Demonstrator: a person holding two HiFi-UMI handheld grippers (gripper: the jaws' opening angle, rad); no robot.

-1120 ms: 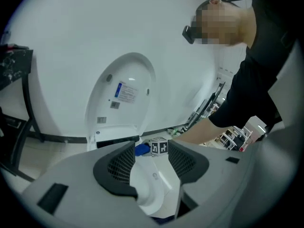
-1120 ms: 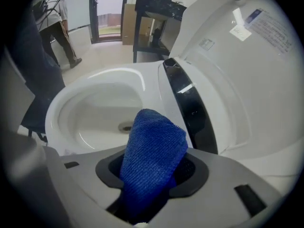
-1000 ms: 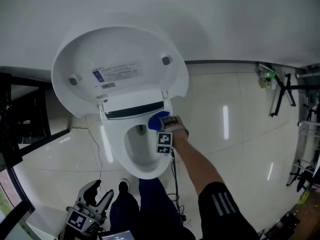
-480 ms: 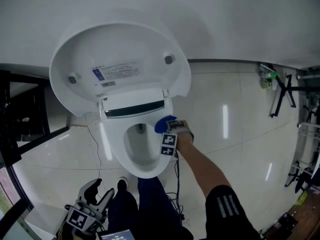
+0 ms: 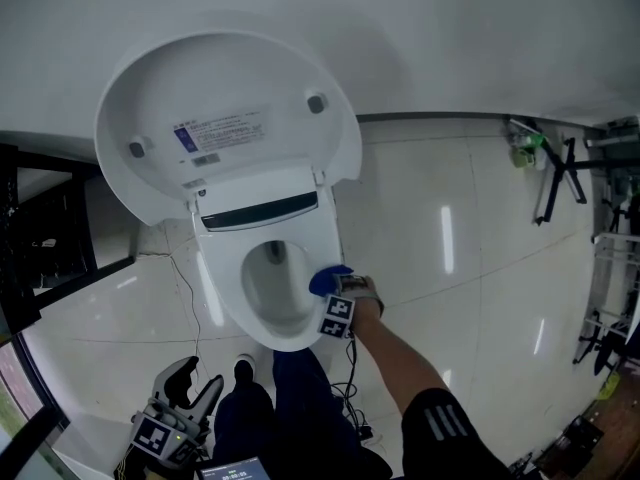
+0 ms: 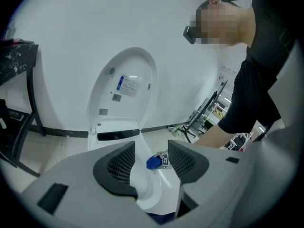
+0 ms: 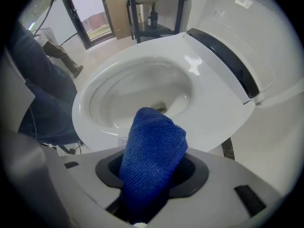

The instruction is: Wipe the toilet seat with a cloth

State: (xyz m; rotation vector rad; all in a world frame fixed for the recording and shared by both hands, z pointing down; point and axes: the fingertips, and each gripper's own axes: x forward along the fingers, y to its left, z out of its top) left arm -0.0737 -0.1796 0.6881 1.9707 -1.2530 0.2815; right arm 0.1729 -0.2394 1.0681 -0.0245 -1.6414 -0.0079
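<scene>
Jaws of the right gripper (image 5: pixel 336 294) are clamped on the blue cloth (image 7: pixel 152 158), which sits at the right side of the toilet seat (image 7: pixel 216 96). It is now near the front, having slid forward from beside the hinge a second ago. The lid (image 5: pixel 225 118) stands raised. The left gripper (image 5: pixel 198 383) hangs low by the person's leg (image 5: pixel 245 418), jaws apart and empty, unmoved.

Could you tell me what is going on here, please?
A person is wiping with handheld grippers. The right gripper is shut on a blue cloth, held at the near right rim of the toilet seat; whether it presses on it is unclear. The lid is up. The left gripper hangs open and empty by the person's legs.
</scene>
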